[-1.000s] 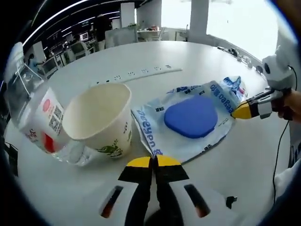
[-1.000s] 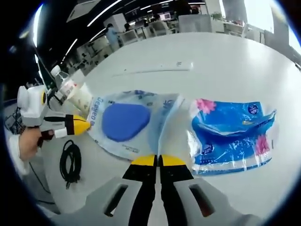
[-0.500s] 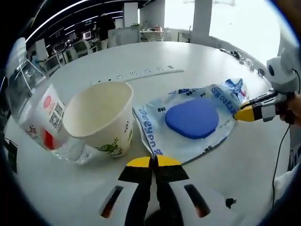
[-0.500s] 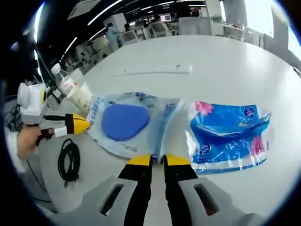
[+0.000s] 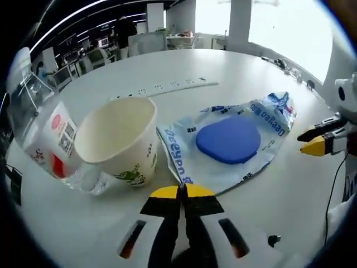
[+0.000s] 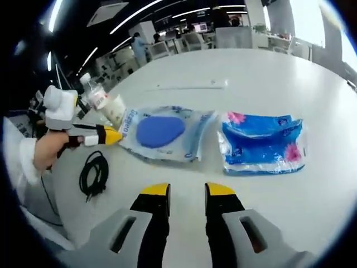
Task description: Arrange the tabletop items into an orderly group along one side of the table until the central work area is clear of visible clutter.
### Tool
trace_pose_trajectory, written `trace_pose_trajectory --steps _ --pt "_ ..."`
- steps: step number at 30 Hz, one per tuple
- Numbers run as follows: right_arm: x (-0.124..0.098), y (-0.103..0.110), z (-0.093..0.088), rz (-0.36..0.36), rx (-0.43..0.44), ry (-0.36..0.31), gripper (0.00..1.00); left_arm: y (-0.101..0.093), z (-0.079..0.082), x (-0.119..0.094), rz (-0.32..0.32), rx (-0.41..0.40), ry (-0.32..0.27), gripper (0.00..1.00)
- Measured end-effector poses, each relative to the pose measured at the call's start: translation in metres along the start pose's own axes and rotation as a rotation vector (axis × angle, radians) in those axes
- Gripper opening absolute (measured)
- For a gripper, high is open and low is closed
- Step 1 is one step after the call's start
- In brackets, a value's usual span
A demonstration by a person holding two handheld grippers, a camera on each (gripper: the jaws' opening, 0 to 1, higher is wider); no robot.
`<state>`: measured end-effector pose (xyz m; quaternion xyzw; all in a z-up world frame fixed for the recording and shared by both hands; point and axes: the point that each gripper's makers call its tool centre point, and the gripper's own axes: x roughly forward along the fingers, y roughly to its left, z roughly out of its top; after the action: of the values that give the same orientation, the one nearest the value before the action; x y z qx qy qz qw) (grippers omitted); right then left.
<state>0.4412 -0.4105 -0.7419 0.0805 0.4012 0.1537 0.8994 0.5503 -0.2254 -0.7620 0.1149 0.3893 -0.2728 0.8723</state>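
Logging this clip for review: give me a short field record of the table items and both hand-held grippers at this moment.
table: white, round-edged
paper cup: upright, empty
plastic bottle: lying on its side, touching the paper cup
blue pad pouch: flat beside the cup
blue tissue pack: flat, apart from the pouch
black cable: coiled at the table edge
power strip: far side of the table
left hand-held gripper: shut at the pouch edge
right hand-held gripper: open, holding nothing
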Motion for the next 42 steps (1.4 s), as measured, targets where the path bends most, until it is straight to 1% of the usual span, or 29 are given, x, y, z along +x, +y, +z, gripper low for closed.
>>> trace_pose_trajectory --steps 2,6,11,14,16,17,18,20,21,24,26,27,28,30,32,35,42 --pt "-0.007 0.002 -0.007 0.006 0.031 -0.003 0.21 0.0 0.0 0.0 0.0 -0.004 0.0 0.0" --pt "-0.018 0.002 -0.015 0.003 0.052 -0.007 0.21 0.0 0.0 0.0 0.002 0.009 -0.003 0.0" --pt "-0.02 -0.002 -0.012 -0.001 0.048 -0.008 0.21 0.0 0.001 0.0 -0.001 0.02 -0.002 0.0" --pt "-0.021 -0.001 -0.007 -0.002 0.054 -0.019 0.21 -0.001 0.005 -0.003 0.006 0.037 -0.021 0.0" --pt "-0.021 0.0 -0.005 0.002 0.05 -0.024 0.21 0.0 0.011 -0.006 0.018 0.053 -0.057 0.04" --pt "-0.021 0.001 -0.004 0.003 0.047 -0.026 0.21 -0.001 0.014 -0.009 0.009 0.04 -0.074 0.08" --pt "-0.021 0.001 -0.004 0.0 0.044 -0.028 0.21 -0.003 0.016 -0.01 0.0 0.022 -0.085 0.14" --pt "-0.021 0.001 -0.005 0.0 0.044 -0.03 0.21 -0.005 0.018 -0.013 -0.014 0.01 -0.098 0.22" --pt "-0.021 0.001 -0.005 0.001 0.048 -0.03 0.21 -0.008 0.018 -0.015 -0.021 -0.002 -0.105 0.28" --pt "-0.023 0.0 -0.004 -0.001 0.049 -0.037 0.22 -0.009 0.019 -0.021 -0.008 0.01 -0.138 0.41" --pt "-0.025 -0.001 -0.002 0.002 0.05 -0.049 0.24 -0.01 0.021 -0.024 -0.007 0.007 -0.162 0.48" --pt "-0.026 -0.002 -0.001 -0.001 0.05 -0.054 0.24 -0.01 0.021 -0.026 -0.007 0.002 -0.163 0.52" --pt "-0.028 -0.003 0.0 -0.005 0.049 -0.061 0.25 -0.01 0.021 -0.028 -0.006 -0.015 -0.162 0.55" --pt "-0.03 -0.006 0.0 -0.008 0.061 -0.069 0.28 -0.009 0.02 -0.029 -0.004 -0.023 -0.161 0.61" --pt "-0.031 -0.009 0.0 -0.014 0.068 -0.075 0.3 -0.009 0.02 -0.033 0.007 -0.026 -0.164 0.63" --pt "-0.033 -0.012 0.001 -0.026 0.079 -0.081 0.33 -0.01 0.021 -0.036 0.003 -0.04 -0.166 0.63" --pt "-0.035 -0.014 0.001 -0.027 0.092 -0.089 0.34 -0.016 0.022 -0.04 0.005 -0.026 -0.166 0.61"
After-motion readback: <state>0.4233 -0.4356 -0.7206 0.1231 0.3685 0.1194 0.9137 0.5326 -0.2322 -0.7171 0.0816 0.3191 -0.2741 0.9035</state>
